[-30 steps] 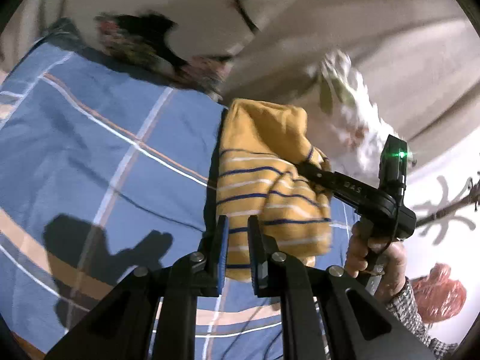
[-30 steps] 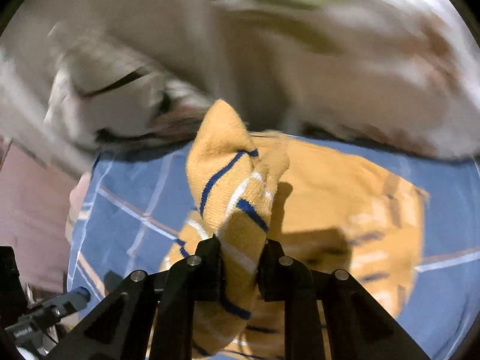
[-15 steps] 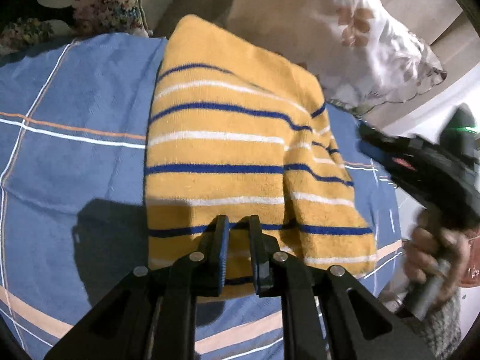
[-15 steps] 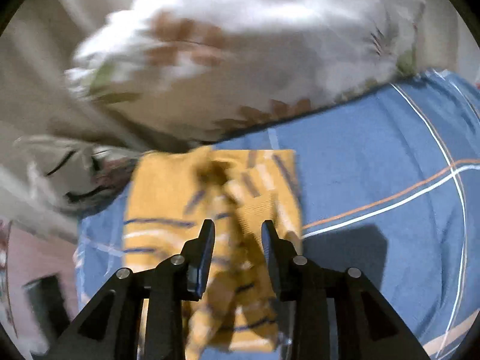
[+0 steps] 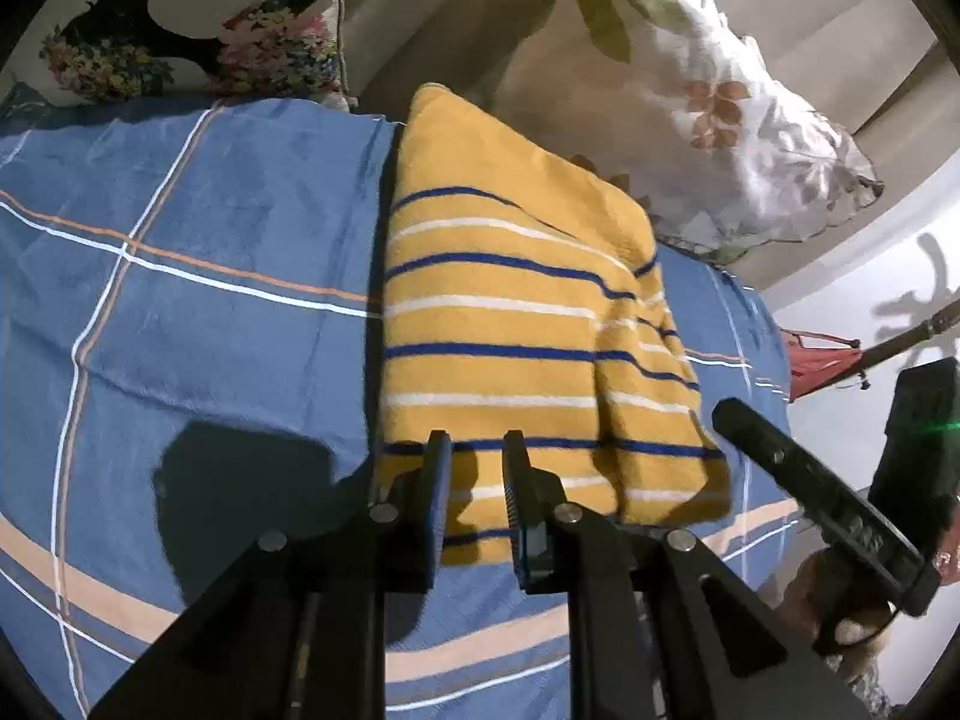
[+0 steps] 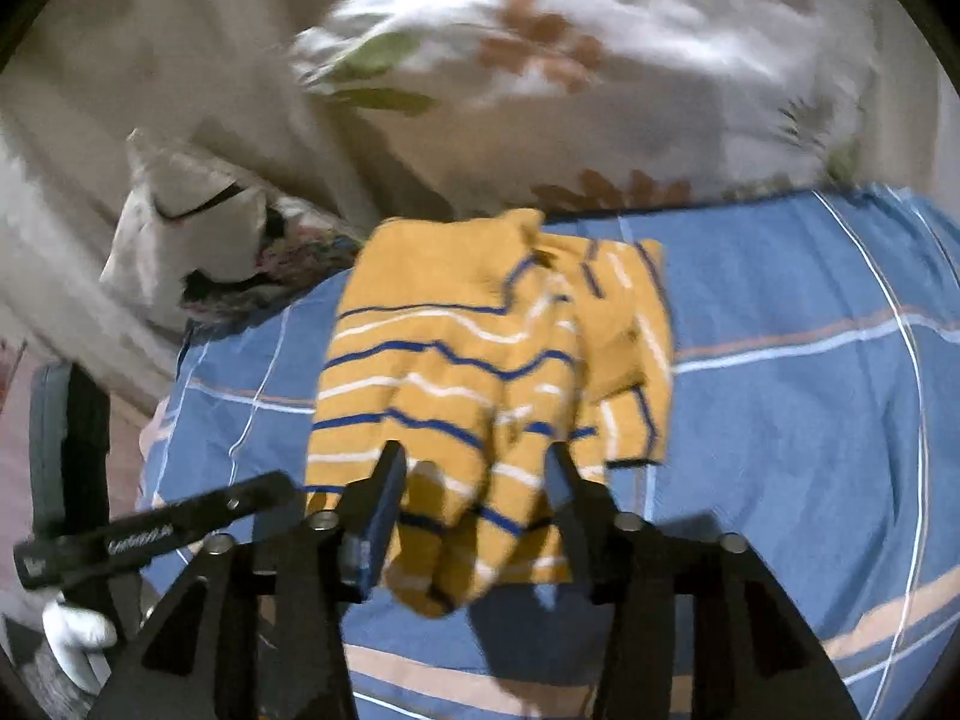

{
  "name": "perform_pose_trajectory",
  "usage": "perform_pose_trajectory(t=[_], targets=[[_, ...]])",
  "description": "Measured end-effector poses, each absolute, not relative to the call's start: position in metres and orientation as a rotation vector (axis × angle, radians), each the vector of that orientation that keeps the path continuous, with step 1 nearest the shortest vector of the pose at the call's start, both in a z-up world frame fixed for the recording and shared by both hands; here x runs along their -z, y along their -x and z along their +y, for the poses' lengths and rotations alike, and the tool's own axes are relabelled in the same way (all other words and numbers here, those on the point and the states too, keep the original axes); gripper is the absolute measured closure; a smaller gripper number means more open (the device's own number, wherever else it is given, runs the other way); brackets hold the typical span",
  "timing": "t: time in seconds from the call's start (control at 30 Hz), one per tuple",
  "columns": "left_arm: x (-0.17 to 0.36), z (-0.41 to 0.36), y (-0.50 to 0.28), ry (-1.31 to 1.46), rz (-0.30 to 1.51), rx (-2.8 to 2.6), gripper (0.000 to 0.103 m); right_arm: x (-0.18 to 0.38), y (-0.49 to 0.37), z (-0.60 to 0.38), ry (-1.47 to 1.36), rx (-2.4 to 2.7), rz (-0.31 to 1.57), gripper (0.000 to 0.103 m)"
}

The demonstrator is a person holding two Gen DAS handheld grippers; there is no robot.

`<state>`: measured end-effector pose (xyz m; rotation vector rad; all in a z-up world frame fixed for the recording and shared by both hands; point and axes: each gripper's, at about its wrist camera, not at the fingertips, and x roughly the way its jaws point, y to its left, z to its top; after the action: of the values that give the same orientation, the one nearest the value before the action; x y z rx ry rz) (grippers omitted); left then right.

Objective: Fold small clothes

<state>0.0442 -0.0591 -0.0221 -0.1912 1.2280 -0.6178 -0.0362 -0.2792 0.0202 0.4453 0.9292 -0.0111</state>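
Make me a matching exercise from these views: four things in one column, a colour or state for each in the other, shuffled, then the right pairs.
Things:
1. striped garment
2. bedspread
3. right tool
4. leafy pillow

Descriptions:
A. white with brown and green leaves
B. blue with white and orange lines
C. jaws apart, fabric loose between them
D. mustard yellow, lying on the bed

Pairs: 1-D, 2-B, 3-C, 4-A
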Motion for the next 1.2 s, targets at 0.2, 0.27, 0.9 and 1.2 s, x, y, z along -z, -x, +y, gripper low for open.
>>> perform_pose_trajectory(t=[0.2, 0.27, 0.9, 1.2], targets=[[0.018, -0.079, -0.047, 0.160, 1.201, 0.625, 0.087, 0.024, 0.004, -0.285, -0.534, -0.073, 1.047, 0.095], [0.015, -0.088, -0.046, 0.123, 1.182, 0.635, 0.085, 0.020, 0.013, -0.303, -0.569, -0.044, 1.003, 0.096], [0.030, -0.119, -0.041, -0.023, 1.214, 0.592, 0.076, 0.020, 0.047, -0.355, -0.575, 0.184, 0.963, 0.090], [0.012, -0.112, -0.039, -0.151, 1.116, 0.507, 0.075, 0.006, -0.031, -0.331, -0.464, 0.107, 0.943, 0.089]])
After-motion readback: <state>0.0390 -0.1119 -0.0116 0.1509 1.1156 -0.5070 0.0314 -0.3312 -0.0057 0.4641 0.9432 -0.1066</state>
